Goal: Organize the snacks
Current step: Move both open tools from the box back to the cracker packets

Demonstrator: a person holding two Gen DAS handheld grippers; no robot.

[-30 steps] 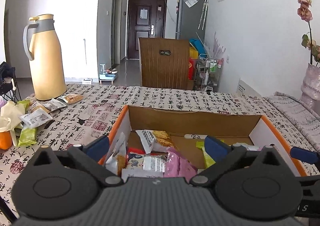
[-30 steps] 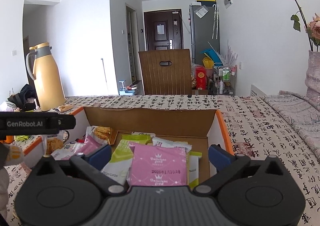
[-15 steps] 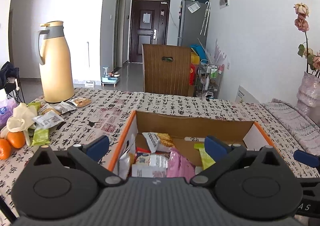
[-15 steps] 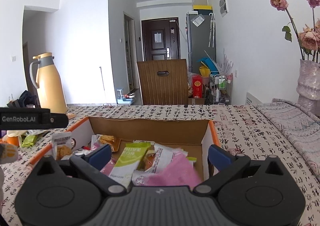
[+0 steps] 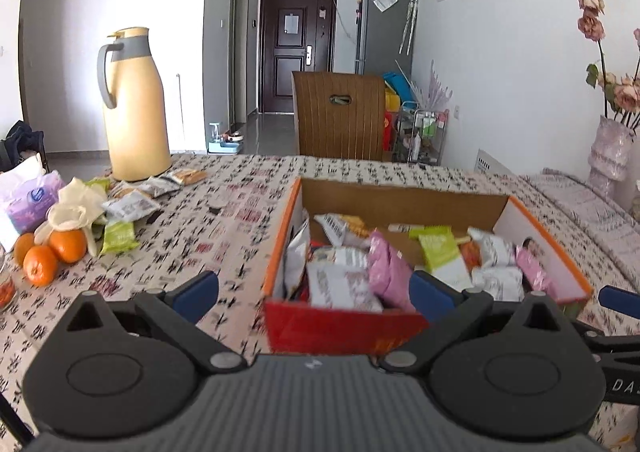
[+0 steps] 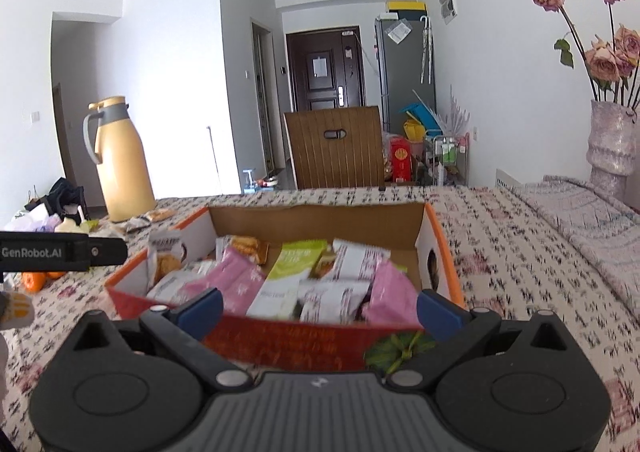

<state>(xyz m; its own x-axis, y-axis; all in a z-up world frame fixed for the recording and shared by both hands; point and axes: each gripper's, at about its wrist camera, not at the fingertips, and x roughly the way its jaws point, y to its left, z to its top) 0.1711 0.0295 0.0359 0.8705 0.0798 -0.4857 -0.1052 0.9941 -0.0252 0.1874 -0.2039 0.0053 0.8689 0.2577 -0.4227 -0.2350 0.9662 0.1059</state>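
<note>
A: Left wrist view first. What's the room like?

B: A white-walled room with a dark door at the far end. A table under a calligraphy-print tablecloth [image 5: 240, 220] carries a cardboard box [image 5: 404, 192] with orange rims and a red front.

A: And the snacks?

B: Most lie heaped inside the box: a pink packet [image 5: 386, 268], a green packet [image 5: 440, 252] and white ones. Loose packets [image 5: 132, 206] sit at the table's left, beside a tan thermos jug [image 5: 134, 108] and 3 oranges [image 5: 52, 252]. The left gripper [image 5: 314, 290] hovers at the box's near edge, its blue-tipped jaws spread wide, holding nothing.

A: Any writing?

B: Only "DAS" on a black part at the right edge; the packet print is too blurred to read.

A: Now the right wrist view.

B: Same table, same box [image 6: 316, 218]. The right gripper [image 6: 320, 310] has its jaws wide apart and empty in front of the box's red wall. A black bar at left reads "GenRobot.AI" [image 6: 32, 253]. A vase of dried roses [image 6: 612, 140] stands at right.
</note>
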